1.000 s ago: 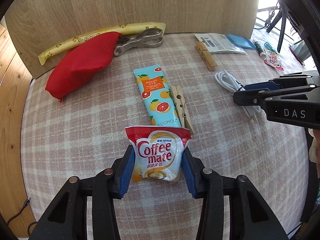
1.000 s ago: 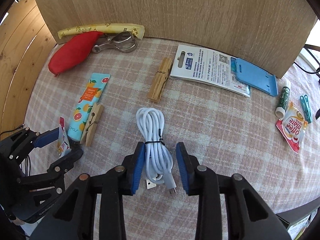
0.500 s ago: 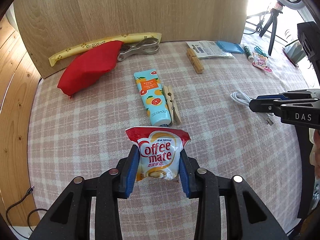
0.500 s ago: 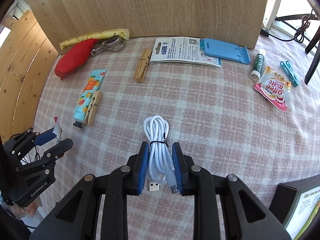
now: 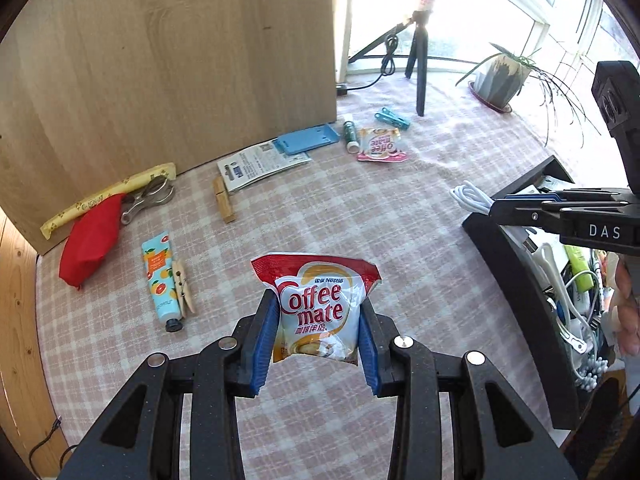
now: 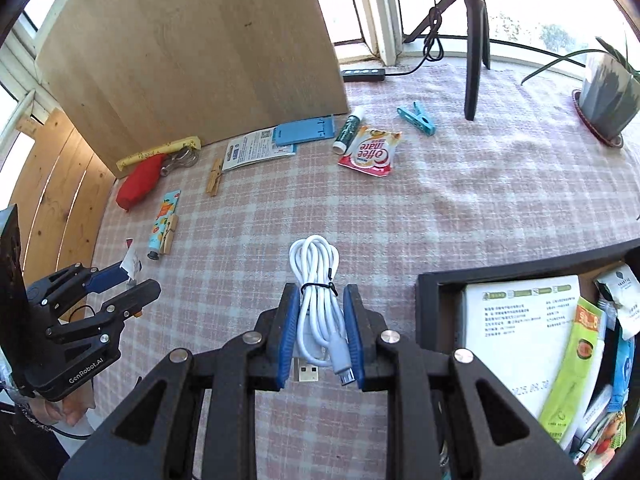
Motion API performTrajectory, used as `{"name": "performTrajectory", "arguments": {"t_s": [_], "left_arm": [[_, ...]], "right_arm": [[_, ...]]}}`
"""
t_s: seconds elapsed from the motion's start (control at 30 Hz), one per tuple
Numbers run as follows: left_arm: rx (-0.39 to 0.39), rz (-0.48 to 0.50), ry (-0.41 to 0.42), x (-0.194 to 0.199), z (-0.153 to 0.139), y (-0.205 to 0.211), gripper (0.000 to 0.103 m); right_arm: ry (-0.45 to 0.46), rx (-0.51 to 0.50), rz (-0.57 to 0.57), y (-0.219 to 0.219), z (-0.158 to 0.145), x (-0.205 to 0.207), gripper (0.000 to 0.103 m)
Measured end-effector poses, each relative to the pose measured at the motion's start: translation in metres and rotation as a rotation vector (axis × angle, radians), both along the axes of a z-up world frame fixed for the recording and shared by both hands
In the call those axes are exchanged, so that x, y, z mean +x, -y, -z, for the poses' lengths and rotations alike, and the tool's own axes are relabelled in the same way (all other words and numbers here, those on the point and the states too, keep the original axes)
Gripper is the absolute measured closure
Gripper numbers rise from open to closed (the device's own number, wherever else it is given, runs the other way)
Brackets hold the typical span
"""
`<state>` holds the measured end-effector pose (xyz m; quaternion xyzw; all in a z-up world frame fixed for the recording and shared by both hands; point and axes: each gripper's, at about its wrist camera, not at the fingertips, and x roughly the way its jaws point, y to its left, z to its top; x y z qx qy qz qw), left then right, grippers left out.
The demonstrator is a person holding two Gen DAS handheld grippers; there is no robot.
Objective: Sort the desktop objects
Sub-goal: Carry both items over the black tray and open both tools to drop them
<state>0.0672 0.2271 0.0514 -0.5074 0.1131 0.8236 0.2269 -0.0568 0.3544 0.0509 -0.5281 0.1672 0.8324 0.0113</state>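
Observation:
My left gripper (image 5: pixel 318 322) is shut on a red and white Coffee mate sachet (image 5: pixel 316 304) and holds it clear of the checked tablecloth. My right gripper (image 6: pixel 321 328) is shut on a coiled white USB cable (image 6: pixel 318 280), also lifted off the table. The left wrist view shows the right gripper (image 5: pixel 494 210) at the right, over the rim of a black storage box (image 5: pixel 516 276), the cable (image 5: pixel 470 198) sticking out of it. The left gripper (image 6: pixel 134 280) shows at the right wrist view's left edge.
On the cloth lie a second Coffee mate sachet (image 6: pixel 372 150), a green tube (image 6: pixel 349 128), a blue clip (image 6: pixel 416 118), a blue stand (image 6: pixel 304 130) on a card, two wooden pegs, a hand-cream tube (image 5: pixel 162 280), a red pouch (image 5: pixel 90 244) and metal tongs. The box (image 6: pixel 520 276) holds packets and papers. A tripod and a plant pot stand behind.
Both grippers have risen and swung right with their loads; the black box has come into view at the right. The left jaws closed tighter on the sachet.

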Motion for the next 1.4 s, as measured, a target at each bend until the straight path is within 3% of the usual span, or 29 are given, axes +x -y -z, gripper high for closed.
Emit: {"name": "performTrajectory", "arguments": {"t_s": [0.1,0.4,0.6,0.77,0.87,0.9,0.93,0.97,1.03,1.2,1.4], "left_arm": [[0.030,0.083,-0.003,0.032,-0.018,-0.036,0.068],[0.078,0.326,0.038,0.100,-0.007,-0.157,0.068],[0.078,0.444,0.047,0.153,-0.009,-0.208,0.068],[0.072,0.490,0.055,0.167,-0.009,-0.229,0.068],[0.080,0.502,0.044,0.171,-0.017,-0.238,0.062],[0.078,0.499,0.042,0.175,-0.027,-0.242,0.052],[0.080,0.490,0.049,0.175,-0.030,-0.244,0.044],[0.080,0.494,0.053,0.174,-0.031,-0.243,0.044],[0.072,0.491,0.033,0.173,-0.034,-0.240,0.044],[0.051,0.434,0.015,0.156,-0.030,-0.217,0.044],[0.042,0.276,0.020,0.111,-0.029,-0.170,0.044]], "right_arm": [[-0.019,0.016,0.078,-0.036,-0.012,0.031,0.081],[-0.015,0.064,0.323,-0.131,-0.024,0.126,0.081],[-0.009,0.090,0.434,-0.166,-0.025,0.166,0.080],[0.003,0.094,0.488,-0.181,-0.025,0.187,0.080],[0.003,0.100,0.499,-0.185,-0.023,0.192,0.079],[-0.007,0.102,0.495,-0.186,-0.024,0.192,0.079],[-0.001,0.101,0.495,-0.186,-0.025,0.192,0.071],[0.012,0.103,0.500,-0.186,-0.025,0.191,0.056],[-0.003,0.120,0.513,-0.184,-0.029,0.191,0.047],[-0.016,0.126,0.479,-0.174,-0.039,0.177,0.047],[-0.033,0.086,0.420,-0.156,-0.045,0.147,0.047]]}}
